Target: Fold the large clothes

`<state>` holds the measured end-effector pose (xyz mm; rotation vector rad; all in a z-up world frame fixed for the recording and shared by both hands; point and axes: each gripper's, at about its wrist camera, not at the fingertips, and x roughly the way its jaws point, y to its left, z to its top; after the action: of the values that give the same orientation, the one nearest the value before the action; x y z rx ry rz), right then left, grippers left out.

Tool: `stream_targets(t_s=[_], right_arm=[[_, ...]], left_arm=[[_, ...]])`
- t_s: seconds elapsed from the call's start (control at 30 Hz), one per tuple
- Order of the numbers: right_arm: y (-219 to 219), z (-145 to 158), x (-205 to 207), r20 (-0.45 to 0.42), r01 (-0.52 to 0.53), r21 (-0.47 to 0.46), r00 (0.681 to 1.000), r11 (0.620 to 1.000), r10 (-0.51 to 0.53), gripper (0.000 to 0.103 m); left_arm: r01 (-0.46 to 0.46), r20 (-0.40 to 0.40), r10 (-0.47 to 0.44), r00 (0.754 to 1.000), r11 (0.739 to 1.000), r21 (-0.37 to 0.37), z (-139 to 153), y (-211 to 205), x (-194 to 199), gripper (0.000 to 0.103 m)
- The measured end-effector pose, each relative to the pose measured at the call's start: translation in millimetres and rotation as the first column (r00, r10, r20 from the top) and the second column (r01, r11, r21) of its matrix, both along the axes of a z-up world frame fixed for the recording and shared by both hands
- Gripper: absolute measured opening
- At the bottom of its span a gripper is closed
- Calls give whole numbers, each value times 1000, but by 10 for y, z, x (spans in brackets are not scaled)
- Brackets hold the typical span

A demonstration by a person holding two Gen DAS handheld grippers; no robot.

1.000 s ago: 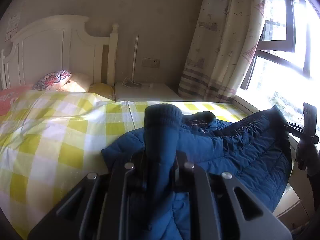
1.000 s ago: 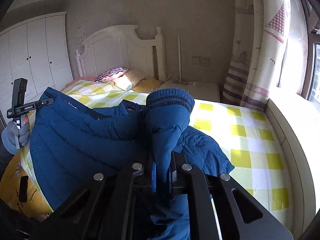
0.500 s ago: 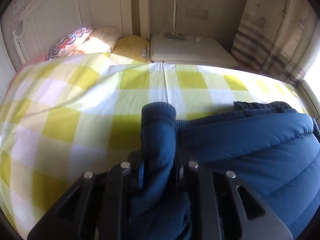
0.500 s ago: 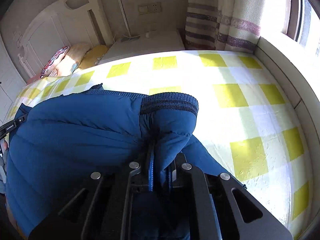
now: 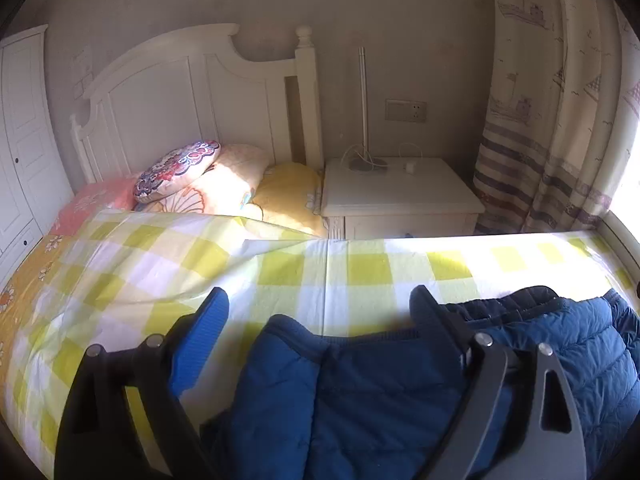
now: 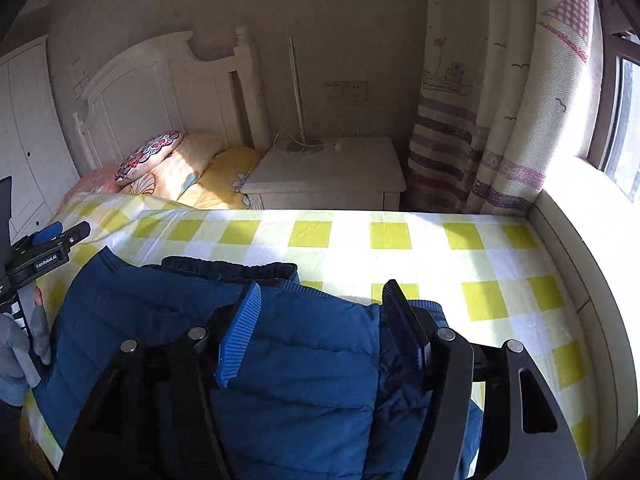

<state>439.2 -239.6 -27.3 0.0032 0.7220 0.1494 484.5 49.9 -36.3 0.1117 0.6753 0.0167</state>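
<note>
A blue puffer jacket (image 5: 400, 392) lies on the yellow-checked bed sheet (image 5: 280, 272), its ribbed hem edge toward the headboard. My left gripper (image 5: 320, 304) is open, its jaws spread wide above the jacket's left end, holding nothing. In the right wrist view the jacket (image 6: 168, 320) lies flat on the sheet (image 6: 400, 264) with its dark collar (image 6: 228, 270) showing. My right gripper (image 6: 320, 292) is open just above the jacket's right end. The left gripper also shows in the right wrist view (image 6: 52, 236) at the far left, held by a gloved hand.
A white headboard (image 5: 180, 100) and pillows (image 5: 208, 180) stand at the bed's far left. A white nightstand (image 5: 400, 196) with a lamp pole stands beyond the bed. Curtains (image 6: 500, 120) and a window ledge (image 6: 592, 208) line the right side.
Both grippers have opened and let go of the jacket cuffs. The jacket, held up a second ago and lowered onto the bed, now lies flat on it.
</note>
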Motion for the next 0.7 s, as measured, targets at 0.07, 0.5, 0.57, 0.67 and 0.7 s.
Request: stream_targets(t_s=[0.07, 0.5, 0.57, 0.67, 0.7], right_arm=[[461, -73, 175, -33, -97, -100, 995, 990, 94, 69], [794, -736, 359, -151, -144, -154, 981, 978, 121, 68], [505, -556, 308, -84, -5, -167, 996, 986, -9, 68], [-108, -598, 352, -98, 179, -130, 976, 975, -193, 70], [-310, -719, 404, -151, 210, -90, 963, 973, -222, 70]], left_arm=[[63, -64, -60, 996, 997, 42, -124, -350, 119, 91], [51, -132, -29, 991, 985, 166, -911, -648, 235, 92], [50, -127, -29, 992, 985, 166, -914, -645, 226, 92], [52, -134, -32, 990, 988, 144, -908, -616, 236, 92], [55, -136, -36, 990, 990, 134, -901, -606, 248, 92]])
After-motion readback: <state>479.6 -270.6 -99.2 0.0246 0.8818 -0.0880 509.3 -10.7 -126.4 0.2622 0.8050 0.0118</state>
